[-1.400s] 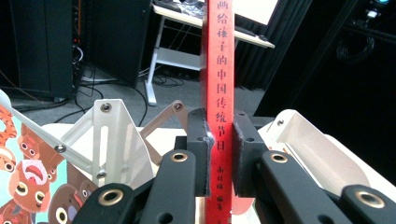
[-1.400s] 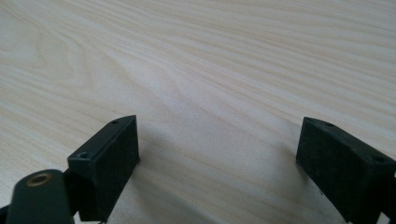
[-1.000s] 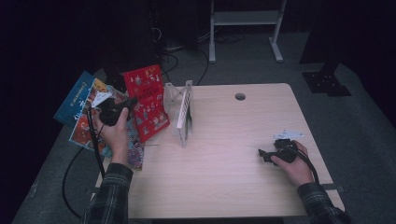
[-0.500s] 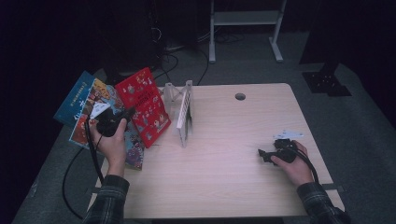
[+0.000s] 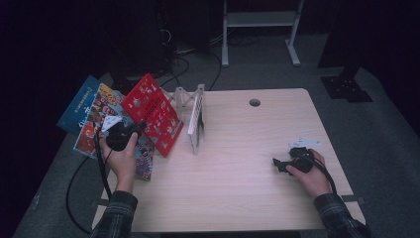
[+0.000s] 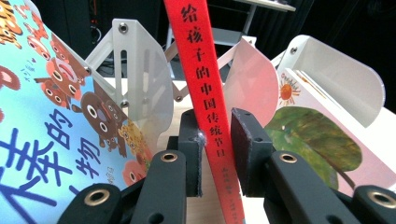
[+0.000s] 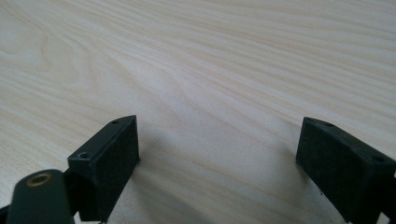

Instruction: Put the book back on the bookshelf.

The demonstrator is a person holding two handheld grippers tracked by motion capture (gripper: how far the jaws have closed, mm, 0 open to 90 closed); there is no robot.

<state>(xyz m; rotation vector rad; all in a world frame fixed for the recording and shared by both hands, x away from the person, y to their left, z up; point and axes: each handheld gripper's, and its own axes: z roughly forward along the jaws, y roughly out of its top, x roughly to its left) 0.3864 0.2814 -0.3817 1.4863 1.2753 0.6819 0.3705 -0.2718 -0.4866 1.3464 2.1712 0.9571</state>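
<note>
Red book (image 5: pixel 152 114): tilting up off the left part of the bench (image 5: pixel 247 183), leaning between the picture books and the white rack; its spine (image 6: pixel 205 93) (printed with Chinese characters) is running up through the left gripper view.
Left gripper (image 5: pixel 130 135): pinching the red book near its lower edge, the jaws standing narrow with the spine between them; one pad is pressing on it, and I cannot tell whether the other is touching.
Right gripper (image 5: pixel 278 163): lying low on the right side of the bench, well apart from the books, its jaws (image 7: pixel 224 163) spreading wide over bare wood and holding nothing.
White rack (image 5: pixel 196 116): standing upright just beside the red book, its rounded dividers (image 6: pixel 140 84) showing behind the spine.
Picture books (image 5: pixel 94 116): lying fanned over the bench's left edge (one blue cover with cartoon animals (image 6: pixel 56 121)).
Green-leaf book (image 6: pixel 317 140): sitting in the rack, to the right of the spine.
</note>
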